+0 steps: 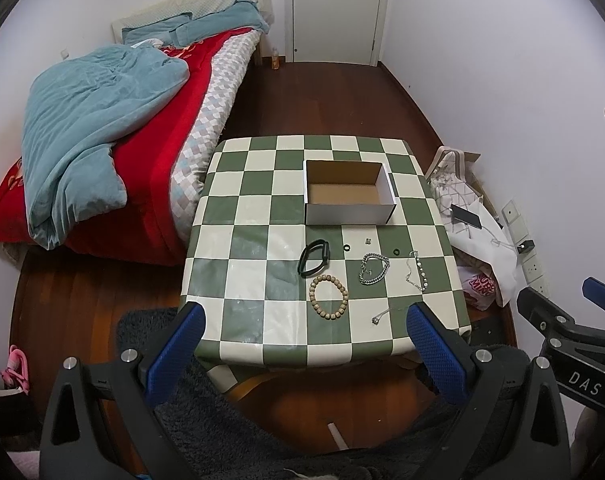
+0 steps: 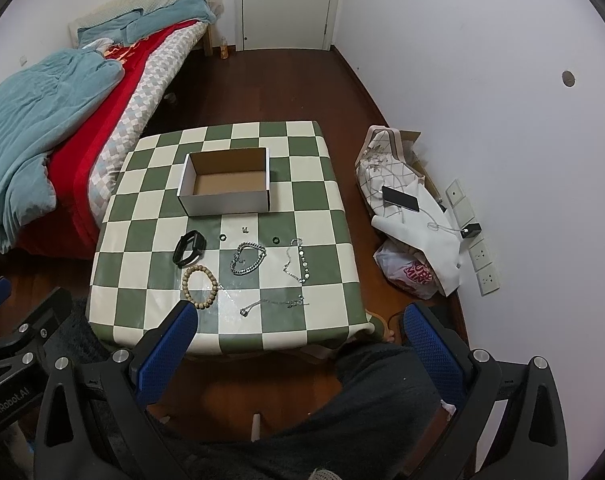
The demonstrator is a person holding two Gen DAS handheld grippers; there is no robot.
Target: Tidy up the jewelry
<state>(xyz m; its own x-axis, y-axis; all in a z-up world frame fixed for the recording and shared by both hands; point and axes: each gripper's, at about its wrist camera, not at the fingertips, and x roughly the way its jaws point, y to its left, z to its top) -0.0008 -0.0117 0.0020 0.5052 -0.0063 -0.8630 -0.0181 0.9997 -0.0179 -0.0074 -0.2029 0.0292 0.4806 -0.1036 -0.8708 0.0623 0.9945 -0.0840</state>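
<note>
**Q:** What does the scene show?

**A:** A checkered desk [image 1: 262, 240] beside a bed [image 1: 102, 140], with an empty cardboard box [image 1: 348, 214] near its far side. The jewelry lies loose on the near half: a black band [image 1: 314, 258], a wooden bead bracelet [image 1: 329, 298], a silver chain bracelet [image 1: 373, 269], a thin jewelled chain [image 1: 416, 270] and a pendant necklace [image 2: 270, 304] closest to the edge. Two small dark rings [image 1: 345, 249] and a tiny clasp-like piece sit between these and the box.

**Q:** And the tongs?

**A:** Both are raised well short of the desk. The left tongs [image 1: 302, 346] stand wide open, holding nothing; the right tongs [image 2: 298, 344] likewise — wide open and empty. Nothing has gone into the box yet, by the look of it.

**Q:** What could go wrong from here?

**A:** Most likely the fine chains. They lie flat on a glossy cover, so blunt padded tips may slide over them or pinch only one strand, leaving the rest trailing and liable to snag the box wall. The silver bracelet and the jewelled chain lie near each other — lifting one carelessly could drag the other. The pendant necklace is close to the desk's front edge; a clumsy sweep might push it onto the floor [image 2: 286, 88]. The small rings may simply be too slight to grip securely.
</note>
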